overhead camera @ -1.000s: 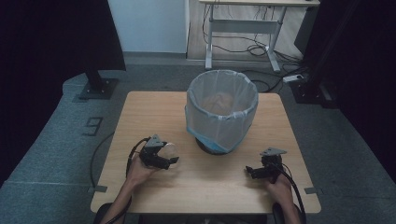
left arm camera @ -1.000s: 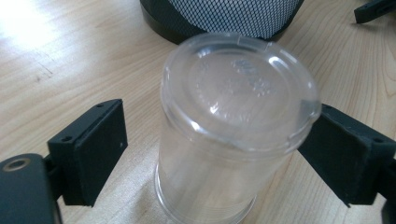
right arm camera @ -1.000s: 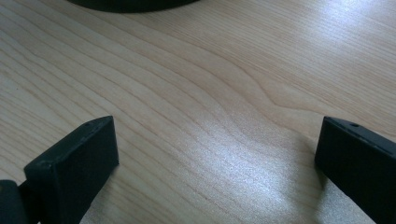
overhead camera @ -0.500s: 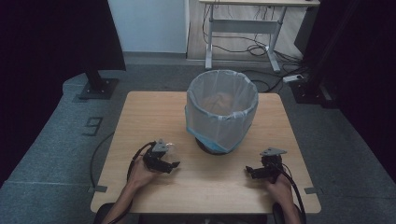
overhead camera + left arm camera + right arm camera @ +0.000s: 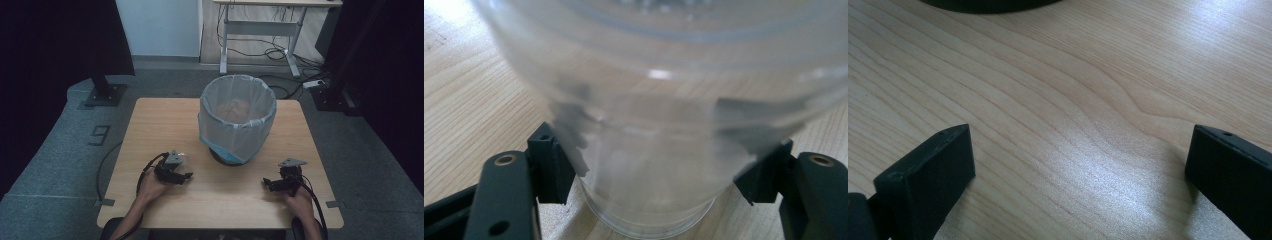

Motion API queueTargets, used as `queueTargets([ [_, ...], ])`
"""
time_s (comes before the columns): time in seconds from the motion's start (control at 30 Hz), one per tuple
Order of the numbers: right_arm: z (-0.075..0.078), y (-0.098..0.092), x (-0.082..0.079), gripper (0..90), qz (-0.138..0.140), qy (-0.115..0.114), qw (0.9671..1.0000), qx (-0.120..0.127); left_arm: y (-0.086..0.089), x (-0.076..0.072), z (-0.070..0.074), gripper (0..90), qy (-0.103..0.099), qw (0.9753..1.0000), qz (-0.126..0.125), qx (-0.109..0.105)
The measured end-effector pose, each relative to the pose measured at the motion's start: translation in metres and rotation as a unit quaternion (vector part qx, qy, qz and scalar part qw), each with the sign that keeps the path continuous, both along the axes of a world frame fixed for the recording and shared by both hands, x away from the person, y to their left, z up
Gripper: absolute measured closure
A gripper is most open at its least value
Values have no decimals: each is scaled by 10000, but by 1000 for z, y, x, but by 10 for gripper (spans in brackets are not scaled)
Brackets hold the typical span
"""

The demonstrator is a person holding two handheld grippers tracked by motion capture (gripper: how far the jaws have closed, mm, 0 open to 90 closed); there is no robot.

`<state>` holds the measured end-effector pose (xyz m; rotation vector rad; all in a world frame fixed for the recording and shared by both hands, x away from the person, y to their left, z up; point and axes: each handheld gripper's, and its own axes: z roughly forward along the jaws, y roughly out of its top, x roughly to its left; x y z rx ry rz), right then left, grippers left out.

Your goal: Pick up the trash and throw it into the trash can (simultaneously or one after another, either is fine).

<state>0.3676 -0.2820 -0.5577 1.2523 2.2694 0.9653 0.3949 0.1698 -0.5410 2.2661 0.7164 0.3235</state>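
Left gripper (image 5: 659,165) jaws clamped round clear plastic cup (image 5: 659,125), near lined bin (image 5: 238,117), likely for disposal. Right gripper (image 5: 1080,165) jaws spread, empty.

Clear cup (image 5: 659,125) blurred, top cropped

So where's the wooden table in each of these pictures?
High view: table in the middle, under the bin.
Left gripper view: behind the clear cup.
Right gripper view: beneath the right tool.
Shared landmark: the bin's dark base, top of right gripper view.
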Motion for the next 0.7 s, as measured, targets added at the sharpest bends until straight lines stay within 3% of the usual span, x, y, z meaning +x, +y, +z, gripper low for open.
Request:
queueTargets([
  [0.3,0,0,0,0,0,0,10000,0,5,2,9,325,83,9993,94,-364],
  [0.7,0,0,0,0,1,-1,10000,-2,1,2,21,326,-30,9998,7,-195],
])
